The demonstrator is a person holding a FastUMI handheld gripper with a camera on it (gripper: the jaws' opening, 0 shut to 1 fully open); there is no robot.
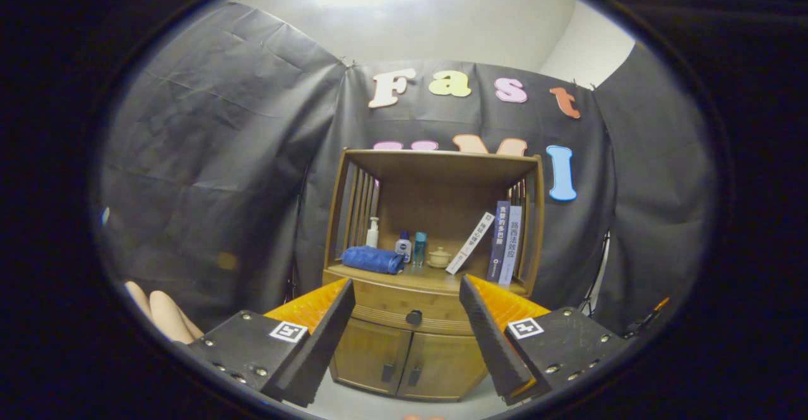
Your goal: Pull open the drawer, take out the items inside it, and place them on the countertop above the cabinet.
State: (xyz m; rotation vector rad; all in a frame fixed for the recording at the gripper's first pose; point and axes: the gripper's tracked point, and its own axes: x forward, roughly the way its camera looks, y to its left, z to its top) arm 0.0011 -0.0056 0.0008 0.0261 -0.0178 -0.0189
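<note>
The wooden cabinet stands against the black cloth wall, and all positions below are given from it. Its drawer sits in the band just under the open shelf and is fully shut, the front flush with the frame. A dark round knob is at the middle of the drawer front. Below the drawer are two closed doors, each with a small dark handle near the centre seam.

The claw hangs in front of the cabinet with its fingers spread wide, one to each side of the drawer knob, touching nothing and holding nothing. The knob shows in the gap between the fingertips, beyond them.

On the bench above the drawer lie a rolled blue towel at the left, then a white pump bottle behind it, a small white bottle with a dark cap, a slim blue bottle and a small lidded pot. At the right, one book leans against two upright books.

What is inside the drawer cannot be told. Pale fingers of a person show well to the left of the cabinet.
</note>
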